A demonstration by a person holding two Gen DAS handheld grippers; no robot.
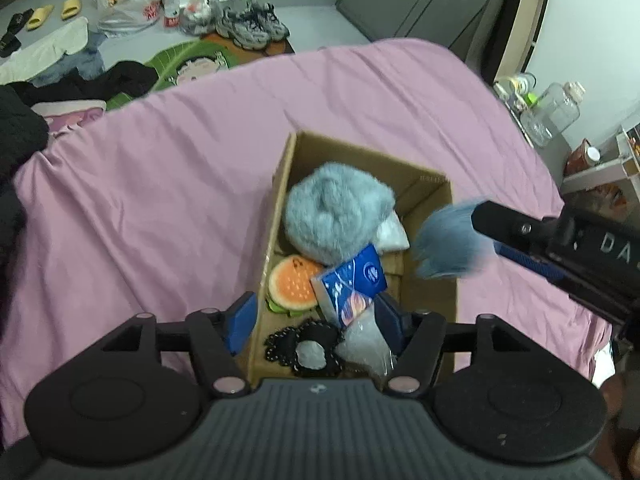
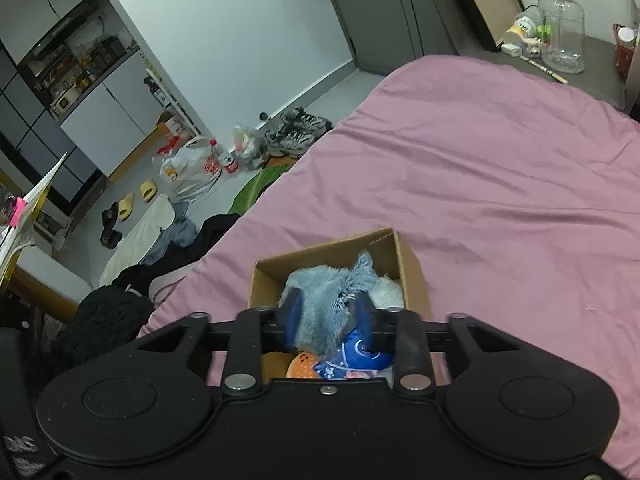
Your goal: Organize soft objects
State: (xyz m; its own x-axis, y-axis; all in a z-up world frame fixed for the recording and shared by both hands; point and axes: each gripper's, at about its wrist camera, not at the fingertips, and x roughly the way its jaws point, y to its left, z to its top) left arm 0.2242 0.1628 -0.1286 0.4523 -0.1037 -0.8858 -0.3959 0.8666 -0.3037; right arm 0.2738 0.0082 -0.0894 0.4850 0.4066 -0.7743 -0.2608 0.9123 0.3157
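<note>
1. A cardboard box point(image 1: 430, 280) is set on the pink bedsheet point(image 1: 160, 200) as the collecting point; soft items are already packed inside it.
2. A blue furry piece point(image 1: 448, 240) is pinched between the jaws of the right gripper point(image 2: 330, 316) and held above the box's right wall, judged ready for release into the box.
3. The left gripper point(image 1: 316, 320) is held over the box's near end with jaws spread and nothing gripped.
4. Inside are noted a grey-blue fluffy pouf point(image 1: 336, 216), a burger plush point(image 1: 294, 286), a blue packet point(image 1: 354, 280) and a black lace item point(image 1: 304, 344).
5. Free space is limited; the pouf may obstruct placement, though motion blur prevents certainty.
6. Shoes point(image 1: 252, 24) and bags on the floor lie well apart.
</note>
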